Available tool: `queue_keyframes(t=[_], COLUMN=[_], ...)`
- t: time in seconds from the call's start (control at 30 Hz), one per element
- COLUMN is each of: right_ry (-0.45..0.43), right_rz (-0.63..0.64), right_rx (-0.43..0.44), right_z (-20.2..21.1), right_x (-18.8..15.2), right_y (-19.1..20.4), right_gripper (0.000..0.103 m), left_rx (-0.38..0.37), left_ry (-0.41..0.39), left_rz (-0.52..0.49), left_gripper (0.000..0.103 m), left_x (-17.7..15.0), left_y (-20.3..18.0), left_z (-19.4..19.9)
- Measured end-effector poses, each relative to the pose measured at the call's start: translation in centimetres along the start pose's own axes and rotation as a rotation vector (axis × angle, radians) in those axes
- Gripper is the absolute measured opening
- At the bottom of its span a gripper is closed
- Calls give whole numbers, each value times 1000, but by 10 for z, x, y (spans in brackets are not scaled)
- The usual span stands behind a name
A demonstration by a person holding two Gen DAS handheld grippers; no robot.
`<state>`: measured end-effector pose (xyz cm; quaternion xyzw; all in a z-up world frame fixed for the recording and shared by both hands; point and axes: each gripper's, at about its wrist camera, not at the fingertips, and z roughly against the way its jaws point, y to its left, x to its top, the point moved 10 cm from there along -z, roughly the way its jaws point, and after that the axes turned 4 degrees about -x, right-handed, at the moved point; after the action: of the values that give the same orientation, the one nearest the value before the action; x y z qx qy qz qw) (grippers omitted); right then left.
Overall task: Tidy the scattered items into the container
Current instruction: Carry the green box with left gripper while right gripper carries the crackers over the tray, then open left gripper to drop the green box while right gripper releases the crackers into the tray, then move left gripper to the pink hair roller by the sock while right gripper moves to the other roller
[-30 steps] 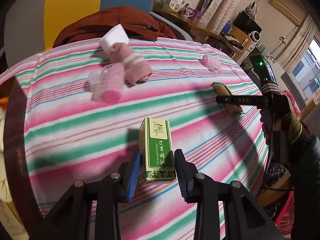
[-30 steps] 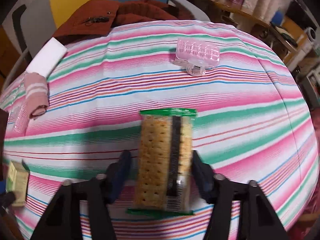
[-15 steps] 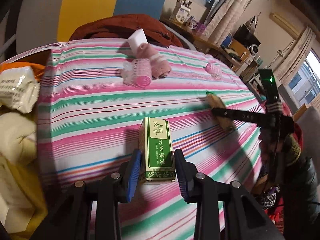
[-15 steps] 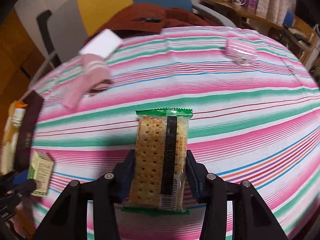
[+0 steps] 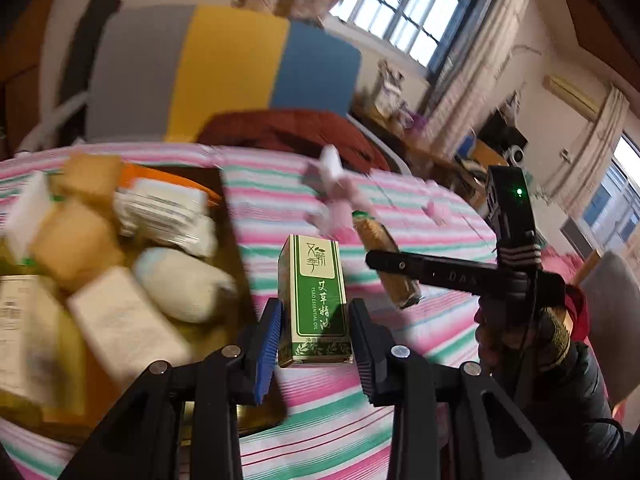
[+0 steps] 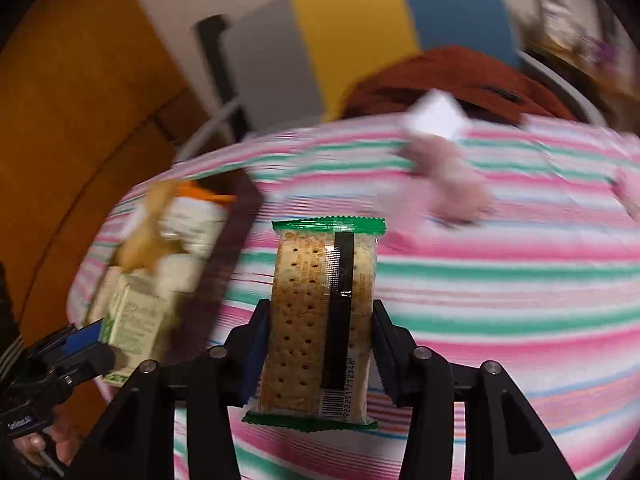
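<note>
1. The left gripper (image 5: 314, 344) is clamped on a green essential oil box (image 5: 314, 300), blue pads pressing its two long sides near the base; the box stands upright above the striped tablecloth (image 5: 432, 320), just right of the container (image 5: 234, 240)
2. The box is judged light and stiff, made of thin card; a firm squeeze can dent the walls, so the low, side-on hold suits it. If a glass bottle sits inside, which cannot be confirmed, it calls for a gentle set-down
3. The right gripper (image 6: 316, 354) is closed on a cracker packet (image 6: 320, 320), pads on both long edges at the lower half; the packet is held above the cloth, to the right of the container (image 6: 236, 216)
4. The packet is judged light, with slippery film and brittle contents; grip across the stacked edges, not the flat faces, and avoid added pressure
5. The container already holds several soft packets and boxes, blurred in both views; free space appears limited, so each item is best lowered onto the pile, not dropped
6. Pink rolled cloths (image 6: 452, 176) and a white block (image 6: 434, 116) lie on the far cloth, well apart from both grippers
</note>
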<state>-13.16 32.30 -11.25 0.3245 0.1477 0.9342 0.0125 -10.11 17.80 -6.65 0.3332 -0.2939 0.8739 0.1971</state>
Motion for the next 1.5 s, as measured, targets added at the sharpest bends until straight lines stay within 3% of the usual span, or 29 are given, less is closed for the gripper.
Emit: queue_keyframes(t=[0.27, 0.53, 0.67, 0.9, 1.2, 1.5], right_ry=[-1, 35, 47, 28, -31, -33], right_rz=[143, 208, 213, 150, 138, 88], right_rx=[136, 157, 139, 188, 252, 209], right_z=[-38, -66, -77, -70, -42, -34], right_x=[23, 21, 19, 18, 20, 12], right_y=[119, 174, 178, 170, 165, 123], right_gripper=[48, 49, 52, 79, 85, 85], left_rx=[139, 222, 221, 229, 245, 269], left_ry=[-106, -123, -109, -70, -52, -64], left_rz=[93, 158, 168, 146, 177, 170], left_gripper=[34, 34, 34, 34, 34, 36], left_x=[6, -2, -8, -19, -33, -39], left_y=[83, 138, 145, 144, 153, 155], left_z=[60, 74, 66, 51, 46, 54])
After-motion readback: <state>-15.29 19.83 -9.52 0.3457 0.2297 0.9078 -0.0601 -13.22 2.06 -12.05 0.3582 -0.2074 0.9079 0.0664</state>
